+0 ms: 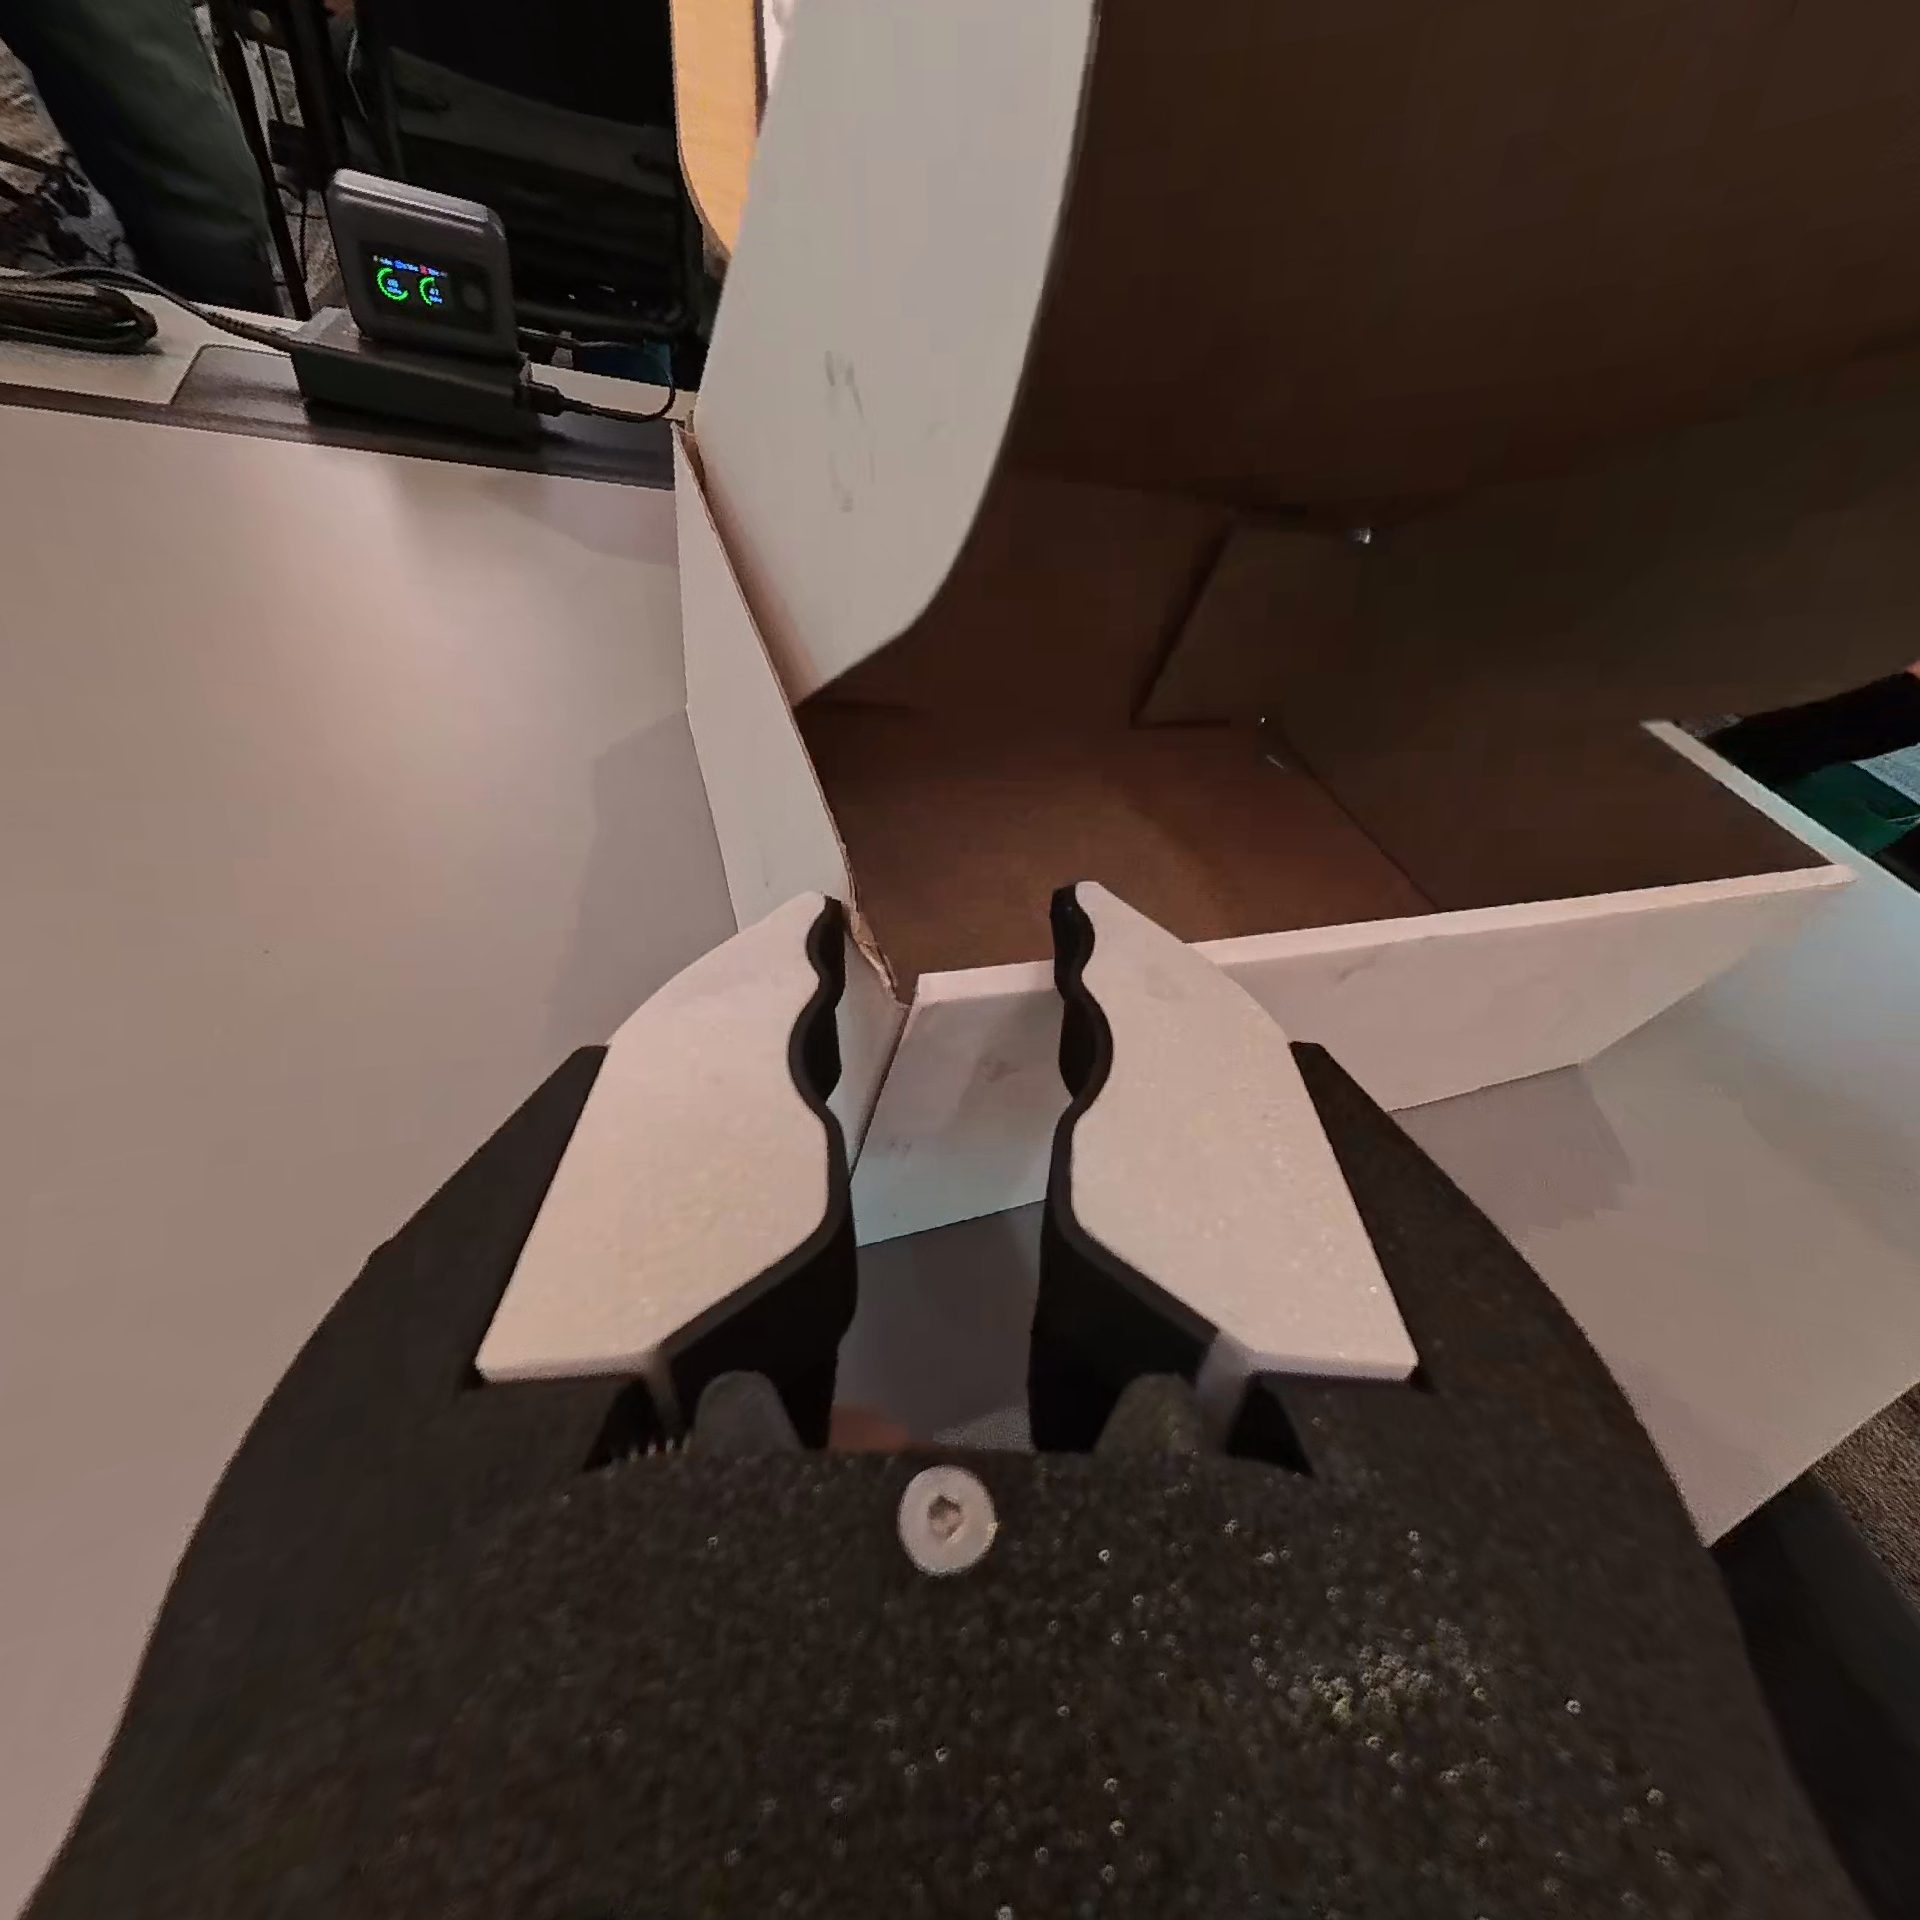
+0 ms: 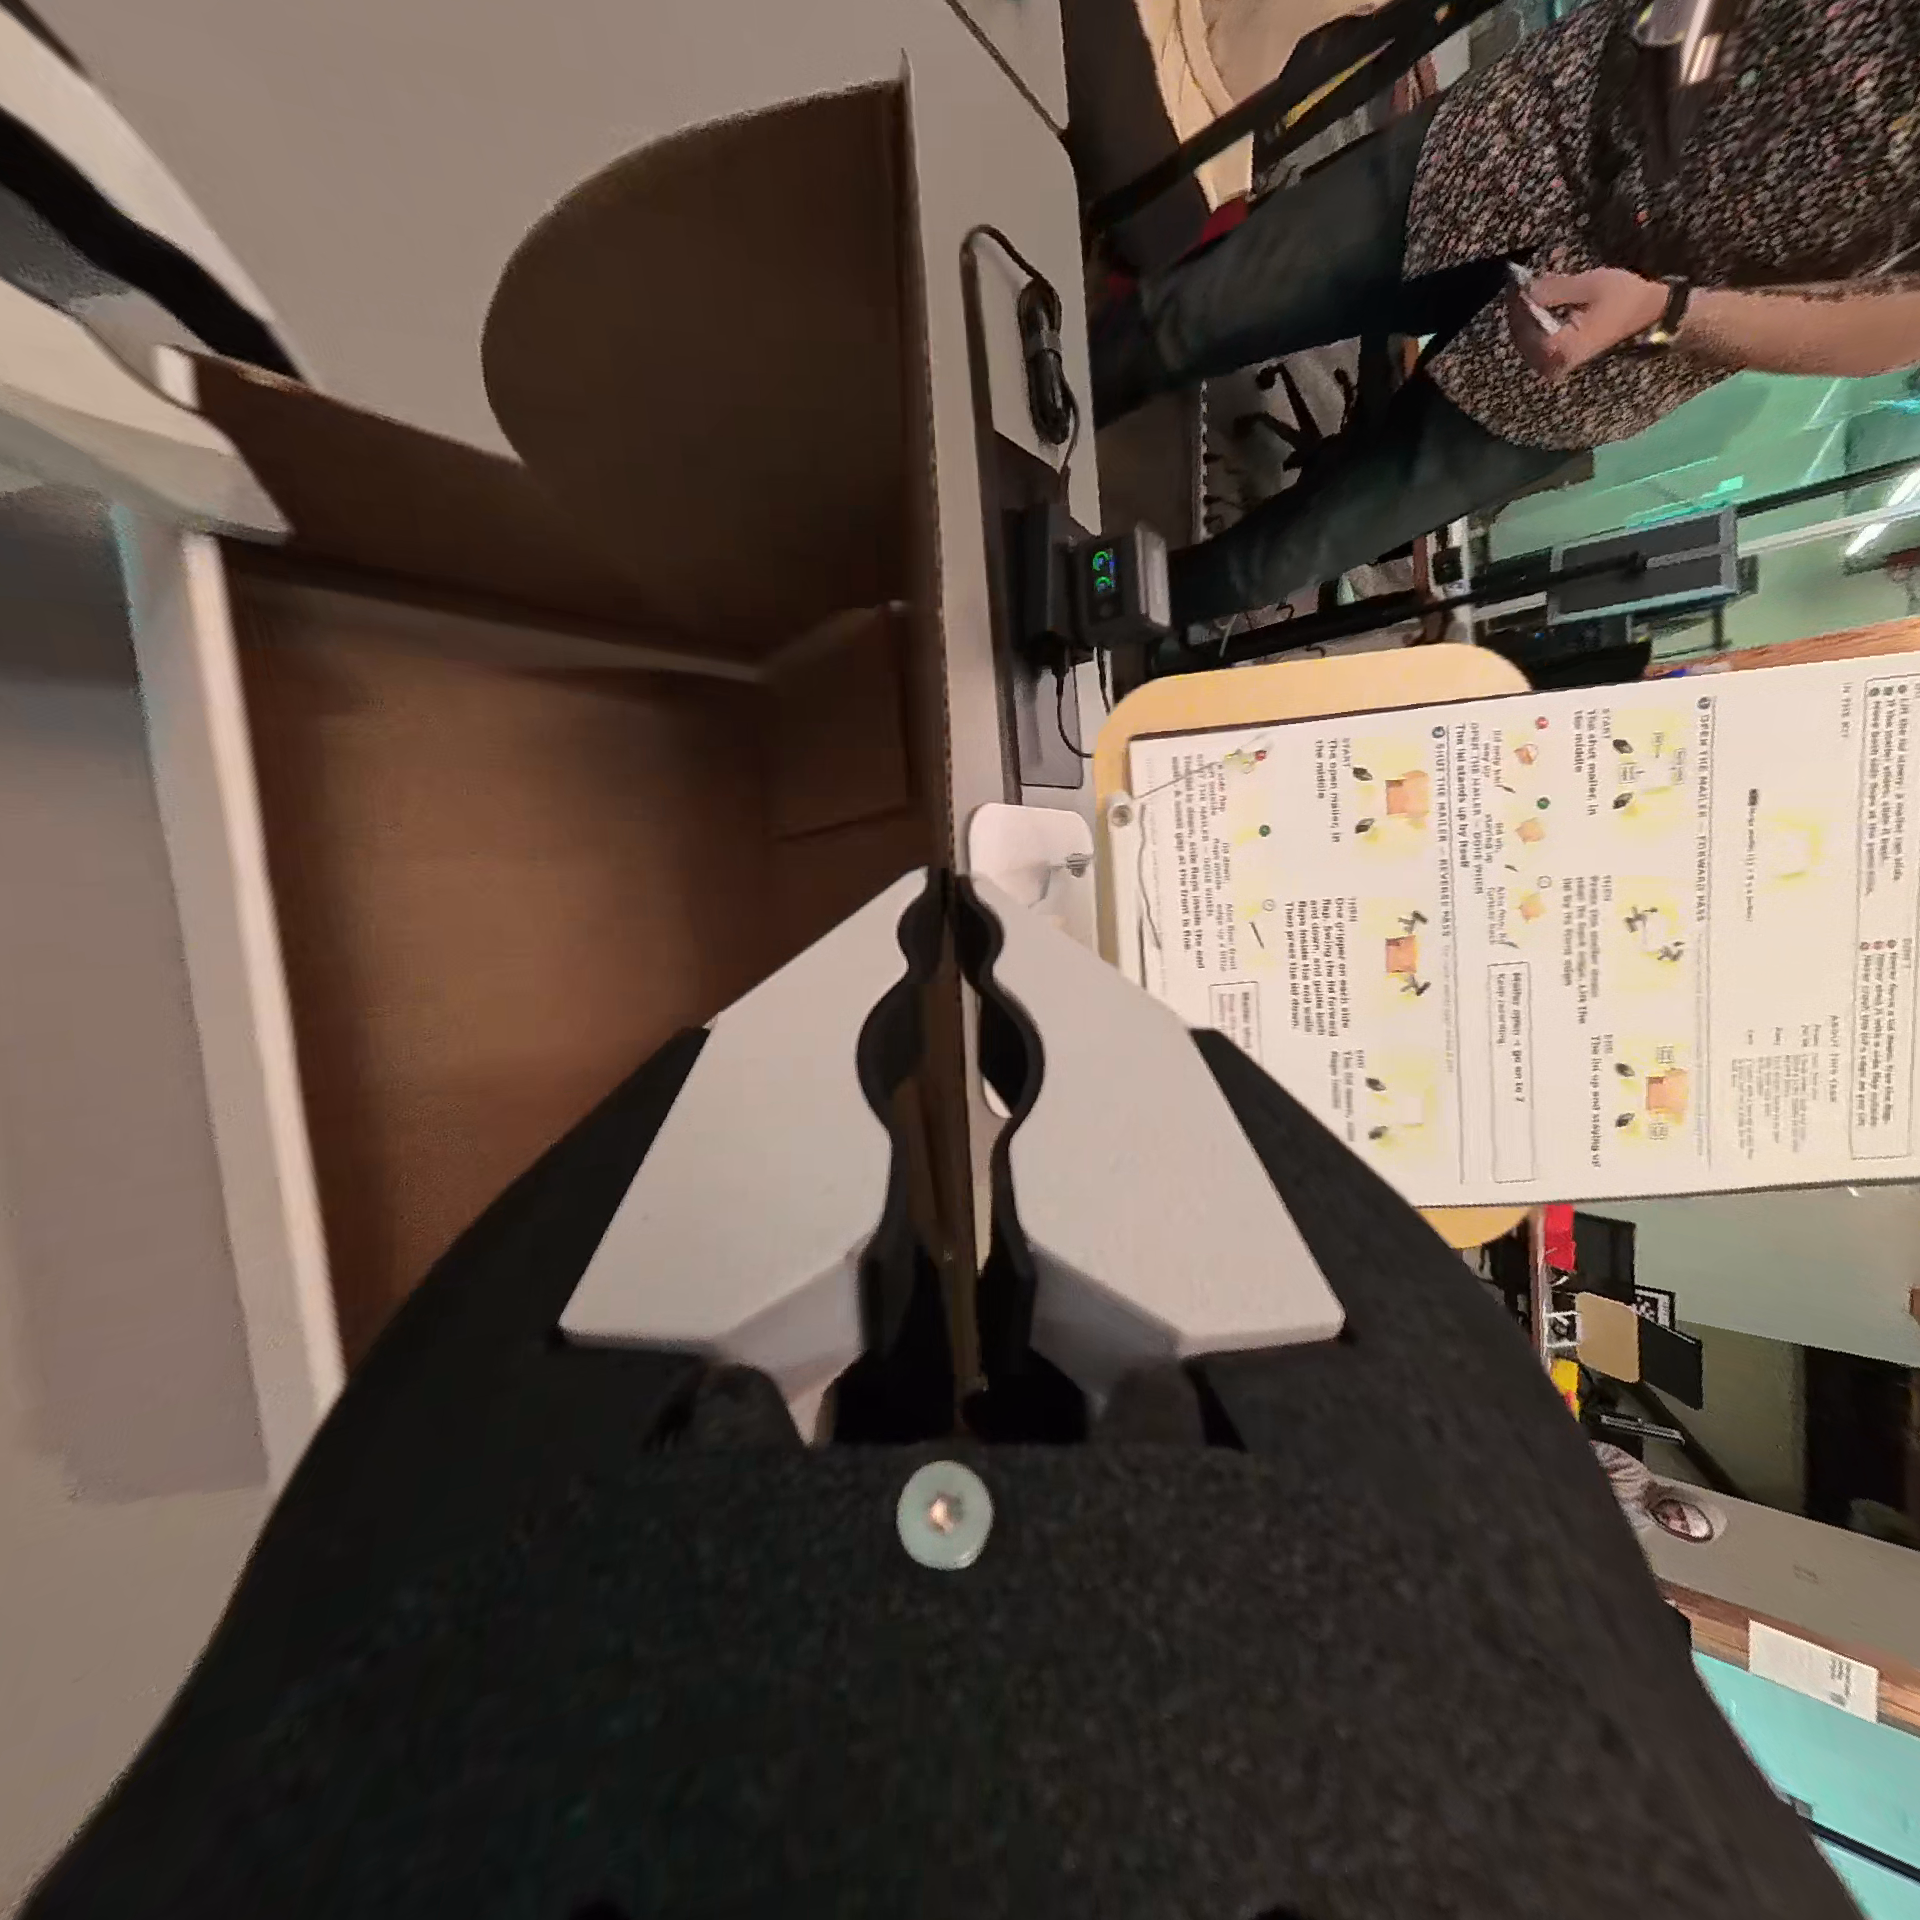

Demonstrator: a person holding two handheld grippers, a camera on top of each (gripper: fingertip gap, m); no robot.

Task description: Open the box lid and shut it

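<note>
A cardboard box (image 1: 1403, 997), white outside and brown inside, stands open on the table (image 1: 312, 727). Its lid (image 1: 1455, 260) is raised and leans over the box, with a rounded white side flap (image 1: 862, 364) hanging on the left. My left gripper (image 1: 945, 914) is open and empty, with its fingertips on either side of the box's front left corner. In the right wrist view my right gripper (image 2: 945, 883) is shut on the lid's (image 2: 790, 468) thin edge, seen edge-on. The box's brown inside (image 2: 499, 935) lies beneath the lid.
A grey charger with a lit screen (image 1: 421, 281) and a dark cable (image 1: 73, 312) sit at the table's back edge. An instruction sheet on a wooden board (image 2: 1455, 935) stands behind the box. A person (image 2: 1662, 208) is beyond the table. Spacing between my two grippers at the tips: around 20 centimeters.
</note>
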